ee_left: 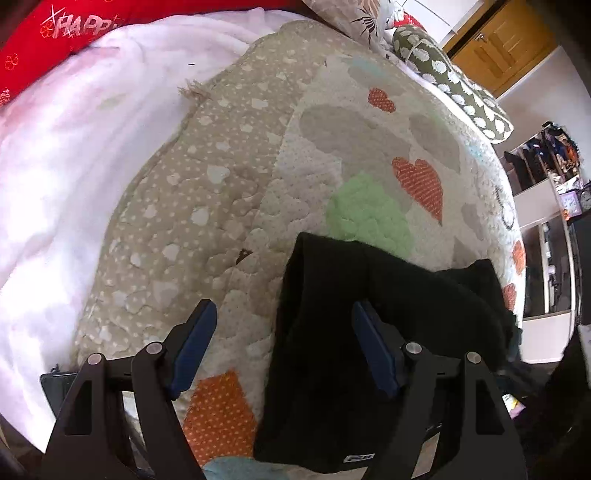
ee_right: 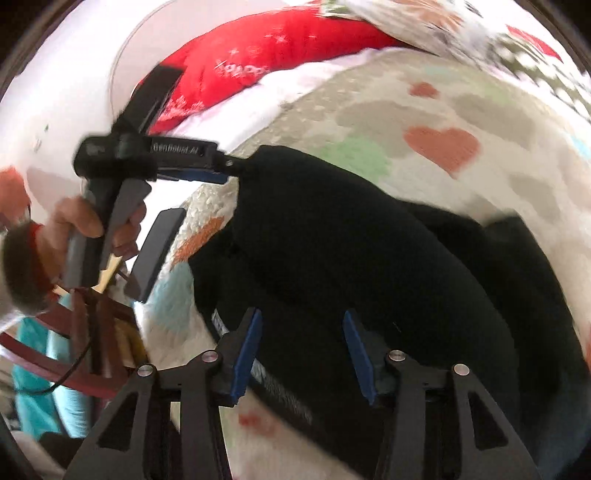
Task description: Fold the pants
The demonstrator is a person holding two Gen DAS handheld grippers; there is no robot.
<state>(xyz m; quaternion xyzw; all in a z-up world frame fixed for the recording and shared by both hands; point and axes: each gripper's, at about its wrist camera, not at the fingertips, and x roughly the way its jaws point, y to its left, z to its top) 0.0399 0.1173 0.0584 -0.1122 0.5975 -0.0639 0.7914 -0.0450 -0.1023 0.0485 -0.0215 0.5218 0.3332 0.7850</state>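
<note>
Black pants (ee_left: 325, 332) lie folded into a thick bundle on a quilted bedspread (ee_left: 229, 206) printed with hearts and clouds. My left gripper (ee_left: 283, 307) hovers open over the bundle's left edge, with the cloth under its right finger and bare quilt under its left. In the right wrist view the pants (ee_right: 351, 240) fill the middle, a white printed waistband (ee_right: 284, 402) nearest the camera. My right gripper (ee_right: 302, 315) stands open just above them, its pads off the cloth. A hand (ee_right: 81, 221) holds the left tool, whose blue pad (ee_right: 207, 176) sits by the pants' far-left corner.
A white fleece blanket (ee_left: 55, 177) lies left of the quilt, with a red pillow (ee_left: 55, 33) behind it. A green patterned bolster (ee_left: 450, 77) lies along the far right edge. Beyond the bed are a wooden door (ee_left: 502, 40) and shelves (ee_left: 546, 206). Brown wooden slats (ee_right: 96, 325) stand off the bed's edge.
</note>
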